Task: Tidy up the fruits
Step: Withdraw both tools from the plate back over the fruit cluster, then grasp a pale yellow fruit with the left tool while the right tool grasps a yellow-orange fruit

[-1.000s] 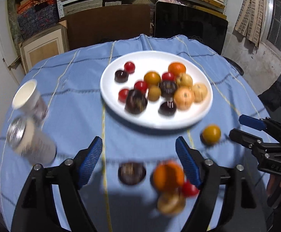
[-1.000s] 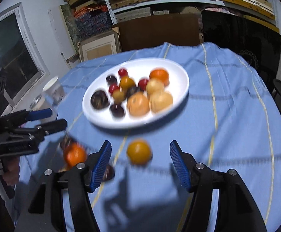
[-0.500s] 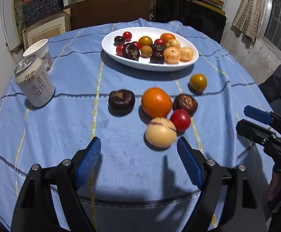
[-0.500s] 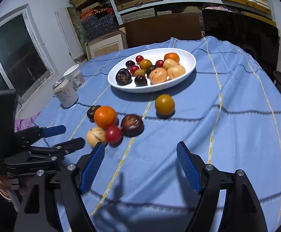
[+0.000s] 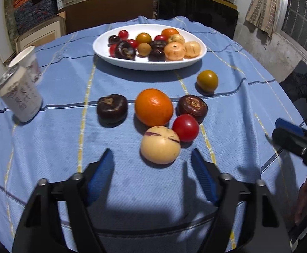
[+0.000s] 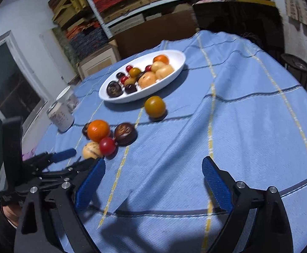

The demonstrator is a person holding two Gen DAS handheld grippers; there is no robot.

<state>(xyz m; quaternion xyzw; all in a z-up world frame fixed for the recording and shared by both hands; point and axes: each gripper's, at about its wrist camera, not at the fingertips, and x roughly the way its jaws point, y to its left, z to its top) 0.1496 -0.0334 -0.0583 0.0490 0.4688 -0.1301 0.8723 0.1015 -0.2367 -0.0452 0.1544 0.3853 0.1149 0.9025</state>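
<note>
Since a moment ago the loose fruit has drawn closer in my left view. My left gripper has just been narrowing its jaws, nothing between them yet; the pale melon lies just ahead, touching the red tomato. My right gripper has been spreading, wide and empty. The orange sits behind; the white plate holds the rest.

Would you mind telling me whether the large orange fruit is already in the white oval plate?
Out: the large orange fruit sits on the blue cloth, short of the white oval plate.
</note>
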